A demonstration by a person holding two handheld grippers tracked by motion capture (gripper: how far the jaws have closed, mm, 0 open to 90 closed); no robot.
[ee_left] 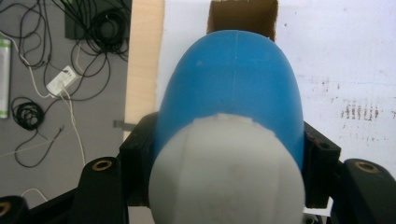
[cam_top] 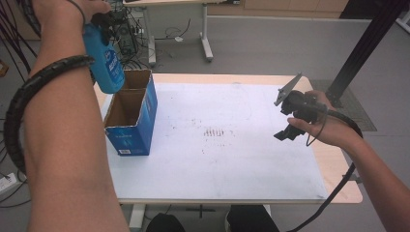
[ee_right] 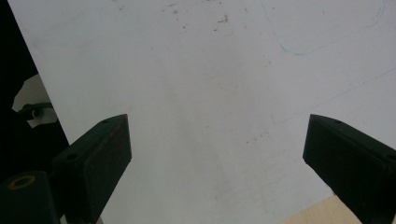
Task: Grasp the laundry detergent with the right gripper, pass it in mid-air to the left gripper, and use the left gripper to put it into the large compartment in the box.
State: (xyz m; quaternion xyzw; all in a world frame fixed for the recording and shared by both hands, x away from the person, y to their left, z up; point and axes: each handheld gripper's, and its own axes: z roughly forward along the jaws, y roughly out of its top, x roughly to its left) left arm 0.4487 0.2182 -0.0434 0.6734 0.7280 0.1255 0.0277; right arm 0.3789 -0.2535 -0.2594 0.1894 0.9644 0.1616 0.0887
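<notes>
Left gripper (cam_top: 102, 21) fingers clamped on blue bottle (cam_top: 104, 60), right gripper (ee_right: 217, 154) fingers wide apart, empty

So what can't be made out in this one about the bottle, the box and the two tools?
- Blue bottle: label print too small in the high view; the left gripper view sees it end on, white cap foremost.
- Left tool: the hand covers it in the high view.
- Cardboard box: floor in shadow; the bottle hides most of it in the left gripper view.
- Right tool: open over bare table.
</notes>
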